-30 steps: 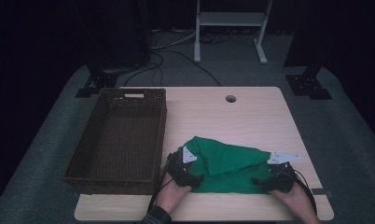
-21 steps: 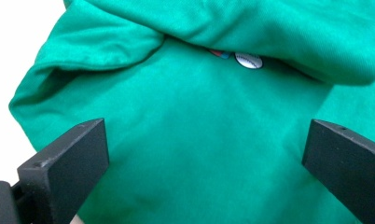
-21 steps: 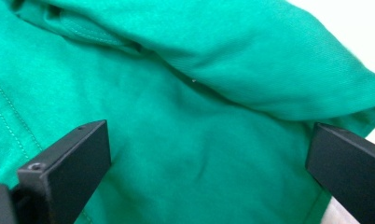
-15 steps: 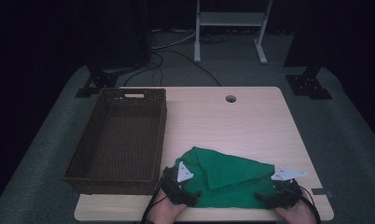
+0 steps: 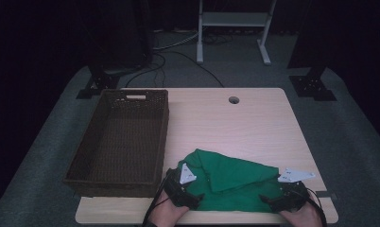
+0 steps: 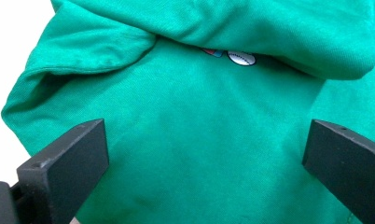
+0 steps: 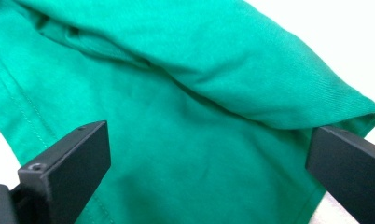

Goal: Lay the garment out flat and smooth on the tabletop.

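Wooden table [image 5: 254, 127], basket [image 5: 119, 142] at left. Green shirt [image 5: 230, 182] lies folded at near edge. Since a second ago both hands drew back; left gripper [image 5: 194, 197] and right gripper [image 5: 269, 202] now released, jaws wide. Fold probably done; regrasp next.

This is a lab or recording studio: a lone light wooden table [image 5: 254, 123] with a cable hole [image 5: 234, 100] stands on grey carpet [image 5: 353, 142], ringed by dark curtains, black stand bases [image 5: 311, 87], floor cables [image 5: 178, 54] and a white metal frame [image 5: 233, 19].
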`<state>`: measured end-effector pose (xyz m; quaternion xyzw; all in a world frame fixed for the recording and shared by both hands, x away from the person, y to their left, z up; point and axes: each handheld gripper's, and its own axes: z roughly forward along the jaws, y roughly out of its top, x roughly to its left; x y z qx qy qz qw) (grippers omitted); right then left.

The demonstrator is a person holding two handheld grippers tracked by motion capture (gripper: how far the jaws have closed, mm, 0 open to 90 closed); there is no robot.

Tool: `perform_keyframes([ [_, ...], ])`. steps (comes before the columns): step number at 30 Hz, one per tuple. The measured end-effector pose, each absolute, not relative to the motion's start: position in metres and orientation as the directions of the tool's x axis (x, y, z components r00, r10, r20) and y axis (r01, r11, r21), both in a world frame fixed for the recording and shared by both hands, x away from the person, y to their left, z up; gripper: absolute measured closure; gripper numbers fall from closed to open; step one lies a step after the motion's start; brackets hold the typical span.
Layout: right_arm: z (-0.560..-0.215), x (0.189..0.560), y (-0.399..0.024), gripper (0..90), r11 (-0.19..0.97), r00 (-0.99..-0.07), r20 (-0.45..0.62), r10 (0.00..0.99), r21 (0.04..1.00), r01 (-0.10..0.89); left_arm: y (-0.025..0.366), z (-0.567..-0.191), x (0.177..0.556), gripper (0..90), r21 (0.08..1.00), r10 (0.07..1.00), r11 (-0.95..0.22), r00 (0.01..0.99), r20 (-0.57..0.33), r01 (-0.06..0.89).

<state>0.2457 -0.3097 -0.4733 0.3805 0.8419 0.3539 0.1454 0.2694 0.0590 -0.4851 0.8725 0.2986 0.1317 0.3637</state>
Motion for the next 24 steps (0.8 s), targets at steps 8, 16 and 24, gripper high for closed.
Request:
perform_keyframes([
  [8,-0.463,0.247,-0.307,0.0,0.452,-0.677,0.022,0.736,0.729,0.514,0.059,-0.485,0.269,0.0,0.715,0.618,-0.556,0.786,0.014,0.425],
  [16,-0.452,0.249,-0.299,0.0,0.461,-0.701,0.011,0.714,0.746,0.481,0.059,-0.484,0.270,0.0,0.718,0.614,-0.561,0.789,0.028,0.411],
  [24,-0.446,0.252,-0.292,0.0,0.460,-0.724,0.022,0.690,0.759,0.461,0.059,-0.485,0.271,0.0,0.715,0.611,-0.560,0.792,0.014,0.419],
])
